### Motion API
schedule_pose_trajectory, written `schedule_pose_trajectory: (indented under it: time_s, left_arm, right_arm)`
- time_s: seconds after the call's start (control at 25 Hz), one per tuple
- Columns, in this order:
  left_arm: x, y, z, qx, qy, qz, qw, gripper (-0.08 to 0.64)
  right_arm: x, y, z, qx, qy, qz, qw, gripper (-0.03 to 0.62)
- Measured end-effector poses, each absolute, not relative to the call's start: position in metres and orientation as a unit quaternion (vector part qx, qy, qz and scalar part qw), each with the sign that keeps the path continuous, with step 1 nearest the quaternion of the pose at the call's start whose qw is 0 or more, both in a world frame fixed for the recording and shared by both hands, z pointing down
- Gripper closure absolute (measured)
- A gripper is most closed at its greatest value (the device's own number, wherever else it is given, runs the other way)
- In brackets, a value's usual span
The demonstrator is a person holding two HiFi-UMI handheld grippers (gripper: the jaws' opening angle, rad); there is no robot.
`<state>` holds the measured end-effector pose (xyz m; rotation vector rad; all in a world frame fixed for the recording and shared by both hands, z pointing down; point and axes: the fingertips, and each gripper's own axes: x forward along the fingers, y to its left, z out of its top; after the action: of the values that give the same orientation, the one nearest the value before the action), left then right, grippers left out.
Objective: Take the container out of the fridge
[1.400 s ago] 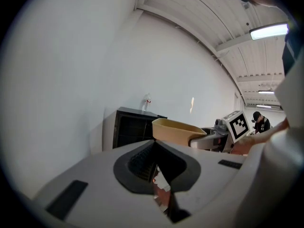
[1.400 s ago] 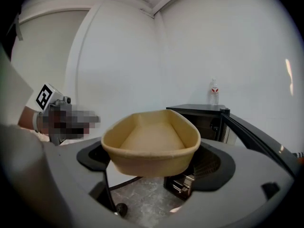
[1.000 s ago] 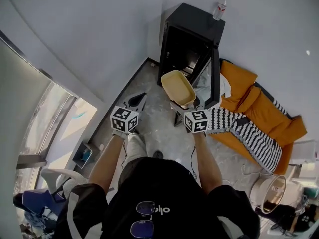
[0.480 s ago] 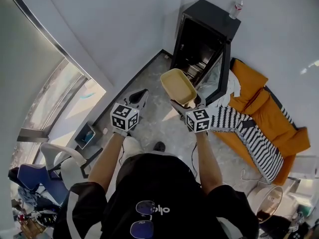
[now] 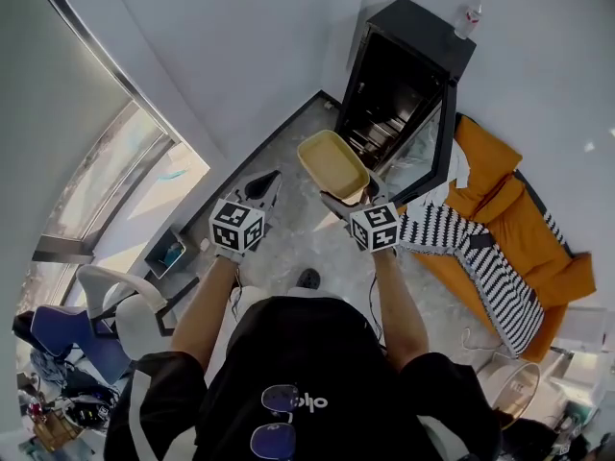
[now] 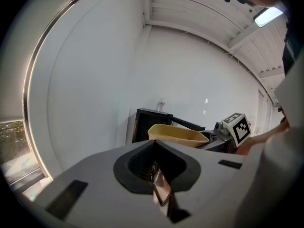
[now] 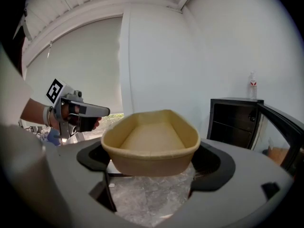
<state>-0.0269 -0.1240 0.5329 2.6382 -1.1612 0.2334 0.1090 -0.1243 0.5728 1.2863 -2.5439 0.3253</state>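
Outside fridge [image 5: 408, 84], container [image 5: 332, 164] clamped in right tongs [image 7: 152, 159]

We count one yellow container [image 5: 332, 166], one black fridge [image 5: 423, 29] at one o'clock, one bottle [image 5: 471, 17] on it, and two grippers: left gripper [image 5: 267, 186], right gripper [image 5: 350, 196]. At eight o'clock, maybe two chairs [image 5: 101, 291].
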Motion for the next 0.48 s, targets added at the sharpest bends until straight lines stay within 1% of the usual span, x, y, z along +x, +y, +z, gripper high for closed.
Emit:
schedule_pose_trajectory:
  time_s: [0.48]
  left_arm:
    - [-0.079, -0.127, 0.548, 0.883, -0.441, 0.079, 0.142, 0.560]
  right_arm:
    - [0.060, -0.132, 0.582, 0.402, -0.896, 0.114, 0.148, 0.071]
